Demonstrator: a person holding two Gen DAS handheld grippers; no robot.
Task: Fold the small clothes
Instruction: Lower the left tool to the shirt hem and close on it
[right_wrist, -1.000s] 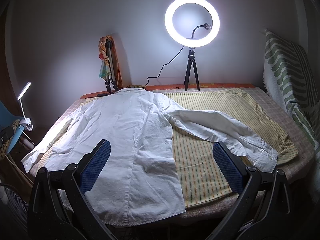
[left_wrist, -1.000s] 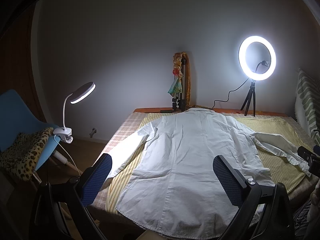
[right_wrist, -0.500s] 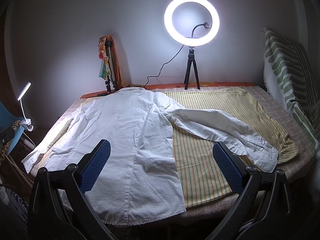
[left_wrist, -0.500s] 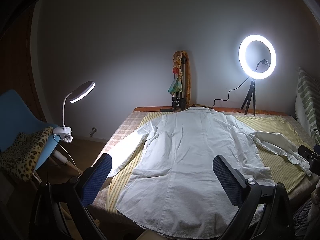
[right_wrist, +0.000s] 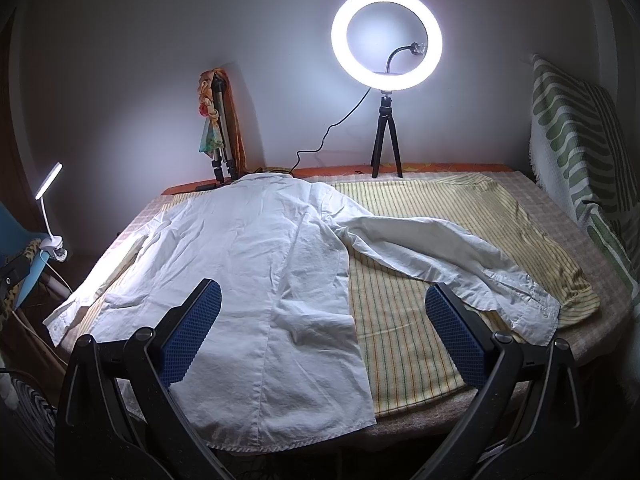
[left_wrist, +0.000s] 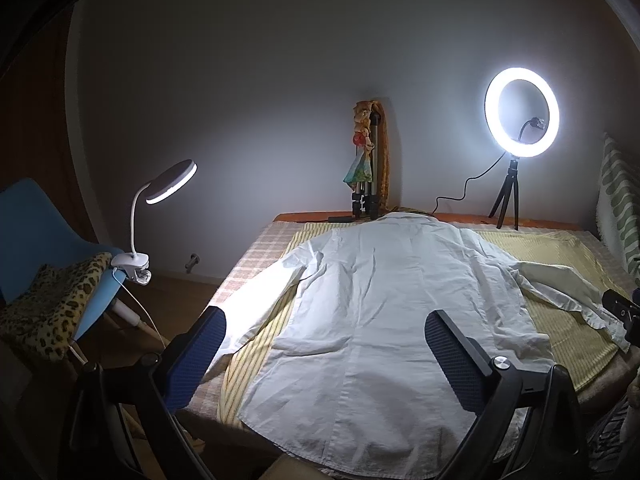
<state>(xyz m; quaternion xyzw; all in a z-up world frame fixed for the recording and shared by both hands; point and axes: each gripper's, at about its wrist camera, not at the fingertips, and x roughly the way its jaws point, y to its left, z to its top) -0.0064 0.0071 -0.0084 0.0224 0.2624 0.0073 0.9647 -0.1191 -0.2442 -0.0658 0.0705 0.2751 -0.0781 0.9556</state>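
Note:
A white long-sleeved shirt [left_wrist: 384, 312] [right_wrist: 256, 264] lies flat, back side up, on a yellow striped cloth [right_wrist: 400, 320] over the table, collar at the far end, hem at the near edge. Its right sleeve [right_wrist: 448, 256] stretches out to the right; the left sleeve [left_wrist: 256, 304] runs down toward the table's left edge. My left gripper [left_wrist: 324, 356] hovers open above the hem, blue pads wide apart, holding nothing. My right gripper [right_wrist: 322, 328] is open too, over the shirt's lower right side. The right gripper's tip [left_wrist: 620, 306] shows at the right edge of the left wrist view.
A lit ring light on a small tripod [right_wrist: 386, 40] stands at the table's far edge, with a folded tripod and a doll [left_wrist: 366, 160] beside it. A clip lamp [left_wrist: 168, 180] and a blue chair [left_wrist: 36, 232] with leopard-print fabric are left. A green-striped cloth [right_wrist: 580, 140] hangs right.
Both grippers have crept slightly forward toward the shirt and stayed open. The shirt has not moved.

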